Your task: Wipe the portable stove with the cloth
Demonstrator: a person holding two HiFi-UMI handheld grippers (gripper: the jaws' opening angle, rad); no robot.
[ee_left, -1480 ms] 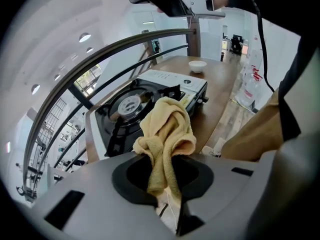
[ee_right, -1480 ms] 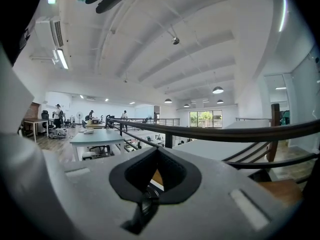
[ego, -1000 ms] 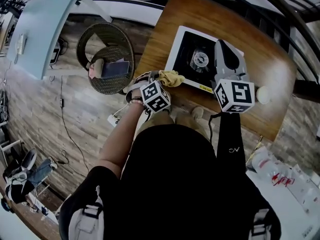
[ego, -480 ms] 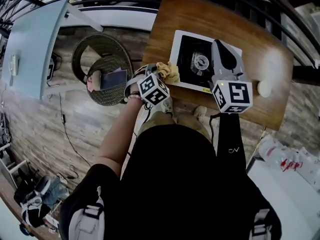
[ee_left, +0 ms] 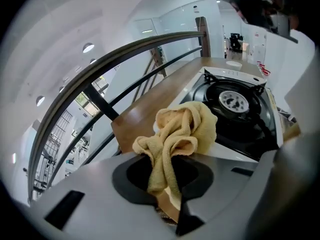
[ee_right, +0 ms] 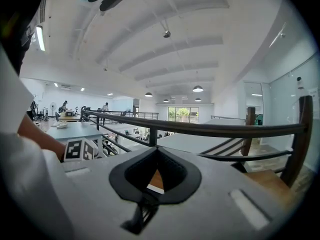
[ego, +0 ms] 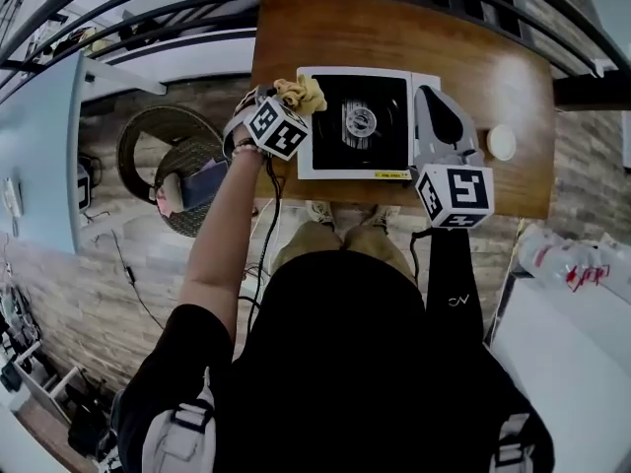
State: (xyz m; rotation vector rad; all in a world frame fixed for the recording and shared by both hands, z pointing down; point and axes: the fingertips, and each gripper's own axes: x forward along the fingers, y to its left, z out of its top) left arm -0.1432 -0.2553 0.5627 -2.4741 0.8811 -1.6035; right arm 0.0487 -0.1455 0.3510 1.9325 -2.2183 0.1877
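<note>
The portable stove [ego: 355, 121] is white with a black top and a round burner, and it stands on the wooden table [ego: 493, 47]. My left gripper [ego: 287, 103] is at the stove's far left corner, shut on a crumpled yellow cloth [ego: 302, 93]. In the left gripper view the cloth [ee_left: 182, 131] bunches out of the jaws over the stove's [ee_left: 235, 104] white edge. My right gripper [ego: 432, 91] lies over the stove's right side, jaws together with nothing between them. The right gripper view looks past the railing [ee_right: 210, 129].
A small white round object [ego: 501, 142] sits on the table right of the stove. A black railing [ego: 148, 18] runs along the table's far side. A round wicker chair [ego: 163, 161] stands on the floor at left. A white surface with packets [ego: 572, 264] is at lower right.
My left gripper carried the cloth from the stove's near left corner to its far left corner. The right gripper stayed over the stove's right side.
</note>
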